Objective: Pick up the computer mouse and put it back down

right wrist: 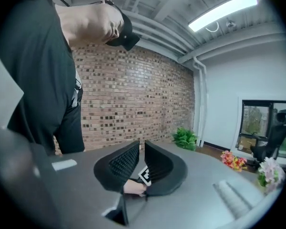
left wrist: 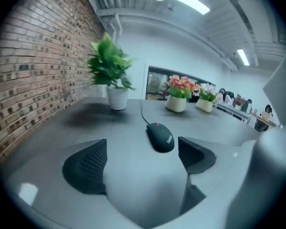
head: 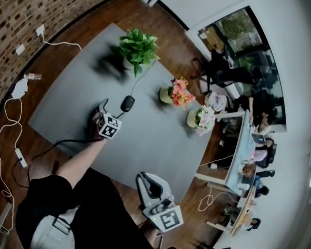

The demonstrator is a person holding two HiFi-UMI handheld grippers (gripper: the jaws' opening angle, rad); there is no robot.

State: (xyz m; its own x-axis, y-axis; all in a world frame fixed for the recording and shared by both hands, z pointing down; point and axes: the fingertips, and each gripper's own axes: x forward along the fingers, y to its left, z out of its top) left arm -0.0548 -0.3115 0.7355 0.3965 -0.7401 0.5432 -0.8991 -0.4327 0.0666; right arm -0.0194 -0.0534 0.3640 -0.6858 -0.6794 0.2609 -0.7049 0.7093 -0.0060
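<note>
The computer mouse lies flat on the grey surface. Its cable runs back toward the potted plant. The left tool sits low just behind the mouse with its jaws spread wide and holding nothing. This width is probably set to clear the mouse body for a side grip. The right tool waits well apart at the near edge, jaws almost together and empty. It is apparently not needed here.

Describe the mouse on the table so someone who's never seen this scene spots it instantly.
On the grey table, find the leafy green plant in a white pot. A thin cable runs from beside that pot to the computer mouse: low, black and rounded, while its neighbours are all upright flowerpots.
</note>
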